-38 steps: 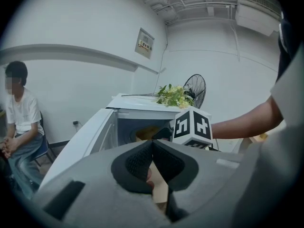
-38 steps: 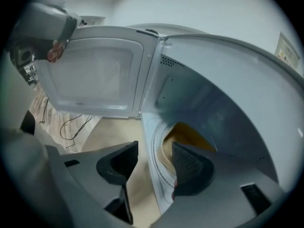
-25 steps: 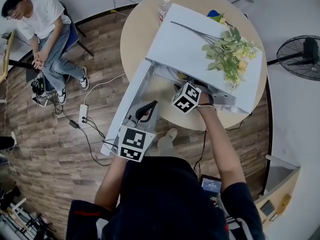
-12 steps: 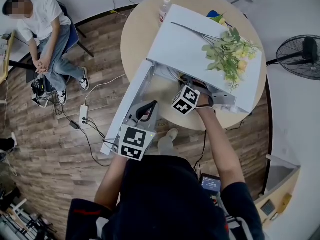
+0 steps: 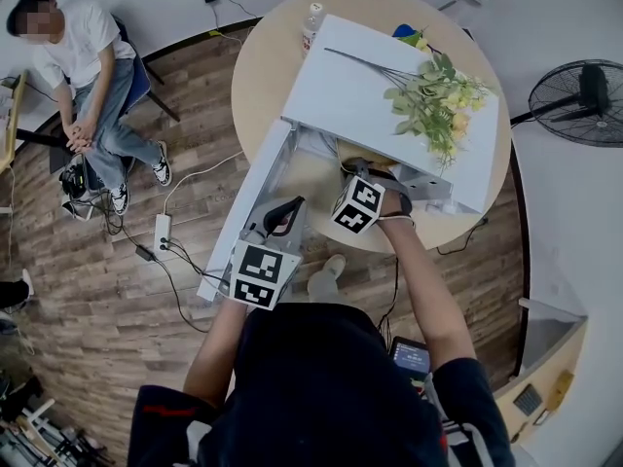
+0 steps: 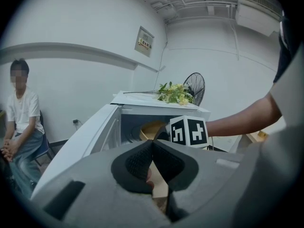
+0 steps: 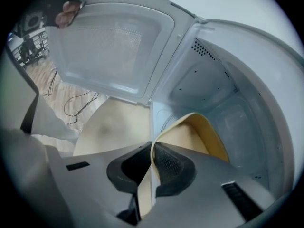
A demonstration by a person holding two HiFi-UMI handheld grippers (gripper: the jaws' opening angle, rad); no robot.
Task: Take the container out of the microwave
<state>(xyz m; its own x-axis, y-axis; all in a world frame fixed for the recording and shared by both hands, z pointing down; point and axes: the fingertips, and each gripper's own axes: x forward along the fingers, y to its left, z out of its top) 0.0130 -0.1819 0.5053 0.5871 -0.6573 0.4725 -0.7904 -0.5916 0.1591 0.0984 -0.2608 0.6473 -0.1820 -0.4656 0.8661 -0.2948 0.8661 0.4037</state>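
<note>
Right gripper view: right gripper with jaws closing from wide apart onto the yellow container rim inside the microwave, likely ready for pulling out; left gripper pressed together.

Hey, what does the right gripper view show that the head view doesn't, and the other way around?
Only the right gripper view: the inner walls of the microwave, and the right gripper with its jaws closing, the rim of the yellow container pinched between the pads.
Only the head view: the flowers lying on top of the microwave, a seated person and a fan.
Both: the open microwave door and the round table.
</note>
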